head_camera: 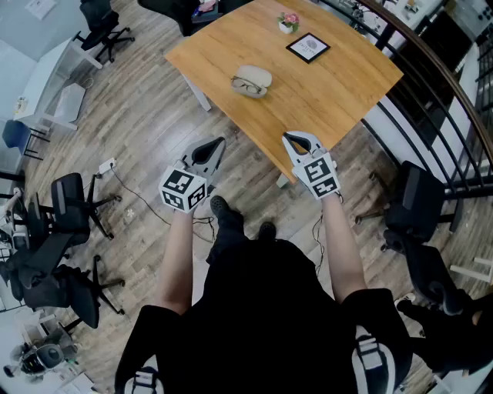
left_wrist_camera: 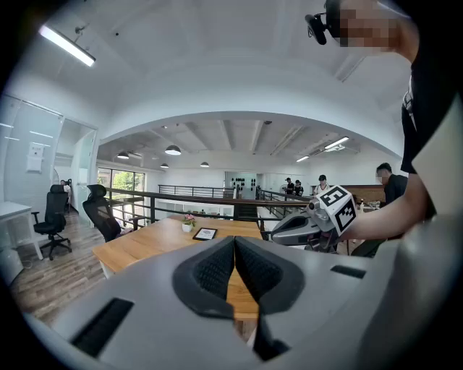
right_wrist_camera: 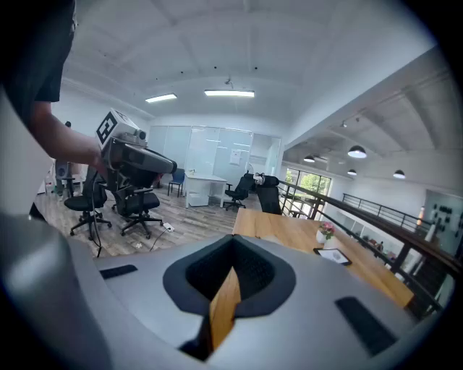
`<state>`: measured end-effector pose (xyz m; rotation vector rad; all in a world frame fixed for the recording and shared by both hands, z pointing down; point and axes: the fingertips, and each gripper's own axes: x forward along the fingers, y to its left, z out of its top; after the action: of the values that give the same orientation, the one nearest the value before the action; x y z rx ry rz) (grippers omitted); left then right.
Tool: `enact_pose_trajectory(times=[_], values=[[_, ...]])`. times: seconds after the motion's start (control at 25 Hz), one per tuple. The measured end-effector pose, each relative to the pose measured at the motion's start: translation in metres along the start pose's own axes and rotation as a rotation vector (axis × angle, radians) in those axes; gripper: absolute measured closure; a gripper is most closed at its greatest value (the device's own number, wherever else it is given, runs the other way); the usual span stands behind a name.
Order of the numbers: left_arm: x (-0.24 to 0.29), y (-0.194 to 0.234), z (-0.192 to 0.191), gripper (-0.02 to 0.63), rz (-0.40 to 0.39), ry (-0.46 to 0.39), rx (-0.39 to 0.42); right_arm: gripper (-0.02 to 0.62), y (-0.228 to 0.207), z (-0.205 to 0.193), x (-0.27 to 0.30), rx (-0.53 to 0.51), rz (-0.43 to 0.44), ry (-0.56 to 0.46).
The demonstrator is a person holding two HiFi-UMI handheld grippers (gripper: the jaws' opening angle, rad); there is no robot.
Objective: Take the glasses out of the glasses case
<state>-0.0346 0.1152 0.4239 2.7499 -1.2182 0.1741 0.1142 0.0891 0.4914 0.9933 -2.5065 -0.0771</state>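
A beige oval glasses case (head_camera: 254, 76) lies on the wooden table (head_camera: 323, 92) in the head view. Dark-framed glasses (head_camera: 246, 87) rest at its near side; whether the lid is up is hard to tell. Both grippers hover short of the table's near corner, well apart from the case. My left gripper (head_camera: 218, 144) is shut and empty, over the floor. My right gripper (head_camera: 287, 138) is shut and empty at the table's edge. The left gripper view shows closed jaws (left_wrist_camera: 234, 249) and the right gripper (left_wrist_camera: 318, 220) beside them. The right gripper view also shows closed jaws (right_wrist_camera: 233, 253). The case is hidden in both gripper views.
A small flower pot (head_camera: 289, 23) and a black framed card (head_camera: 308, 48) stand at the table's far side. Office chairs (head_camera: 65, 204) and a floor cable (head_camera: 135, 196) are at the left. A railing (head_camera: 431, 85) and a dark chair (head_camera: 416, 200) flank the right.
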Motion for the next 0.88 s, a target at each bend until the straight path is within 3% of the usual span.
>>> enact_pose_trajectory(times=[0.4, 0.56, 0.88], values=[[0.000, -0.007, -0.008, 0.586, 0.007, 0.008, -0.001, 0.588, 0.003, -0.011, -0.004, 0.027, 0.003, -0.012], [-0.001, -0.016, -0.006, 0.586, -0.023, -0.010, -0.006, 0.588, 0.007, -0.006, -0.009, 0.034, 0.011, -0.058], [0.005, -0.026, -0.008, 0.586, -0.052, 0.009, 0.028, 0.588, 0.005, -0.008, -0.013, 0.031, -0.008, -0.056]])
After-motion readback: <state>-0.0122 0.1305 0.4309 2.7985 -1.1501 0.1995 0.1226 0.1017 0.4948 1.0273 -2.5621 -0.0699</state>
